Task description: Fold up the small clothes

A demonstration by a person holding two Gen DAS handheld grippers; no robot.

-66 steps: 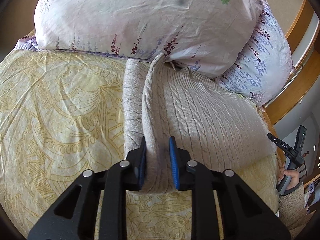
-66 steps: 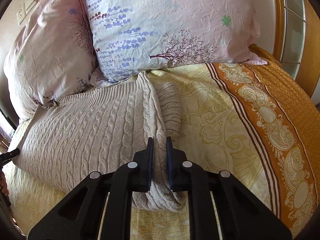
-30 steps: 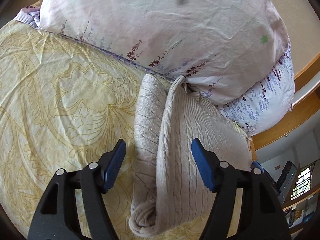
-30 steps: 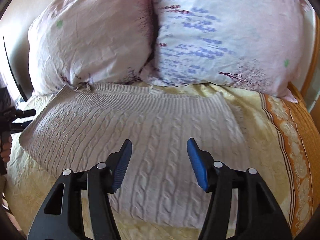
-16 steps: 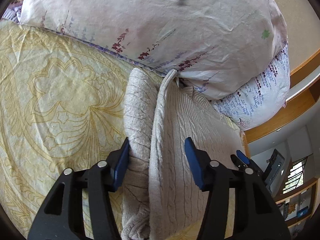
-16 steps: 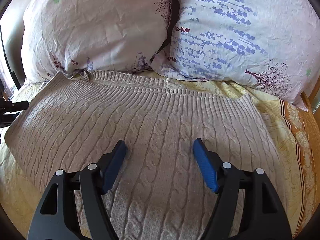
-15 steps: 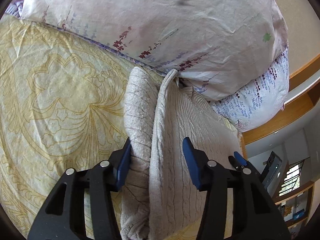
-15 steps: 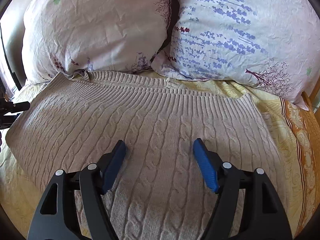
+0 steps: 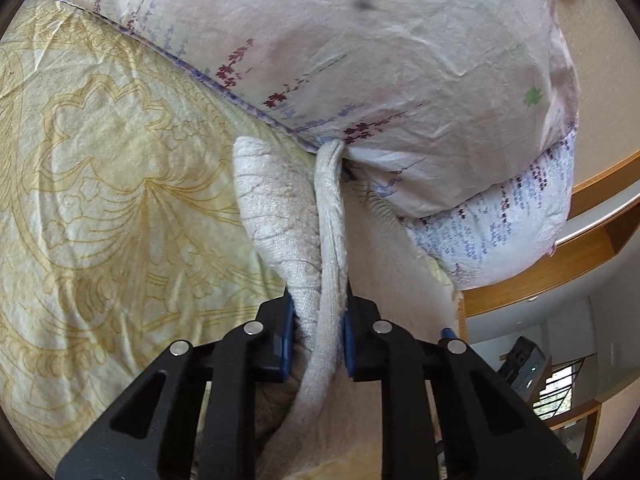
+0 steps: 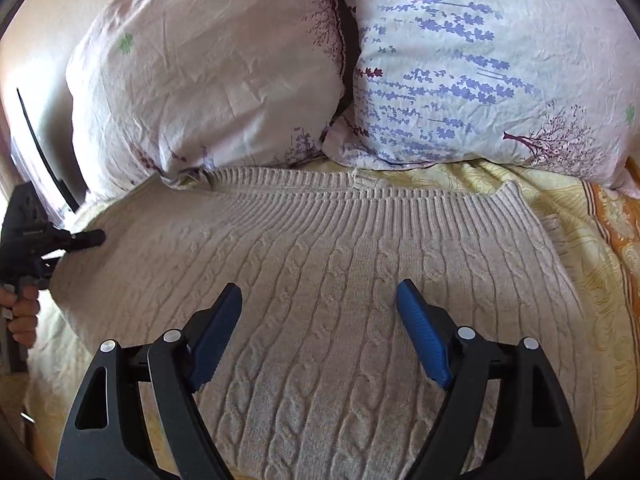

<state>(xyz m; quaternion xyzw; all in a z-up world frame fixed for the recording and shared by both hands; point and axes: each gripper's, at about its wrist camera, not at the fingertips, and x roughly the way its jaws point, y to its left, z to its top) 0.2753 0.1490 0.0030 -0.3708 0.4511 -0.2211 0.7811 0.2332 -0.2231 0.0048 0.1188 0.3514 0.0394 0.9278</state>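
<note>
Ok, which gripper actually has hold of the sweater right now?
The left gripper: it is shut on the sweater's folded edge. The right gripper is open above the flat knit, gripping nothing.

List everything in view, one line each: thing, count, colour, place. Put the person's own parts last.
sweater: one, beige cable-knit, flat on the bed below the pillows.
pillows: two, pale pink with purple floral print, side by side at the head of the bed.
bedsheet: one, yellow patterned, with an orange border on one side, under the sweater.
left gripper: one, black with blue pads, shut on the sweater's folded edge.
right gripper: one, black with blue pads, open over the sweater.
hand: one, at the right view's left edge.
</note>
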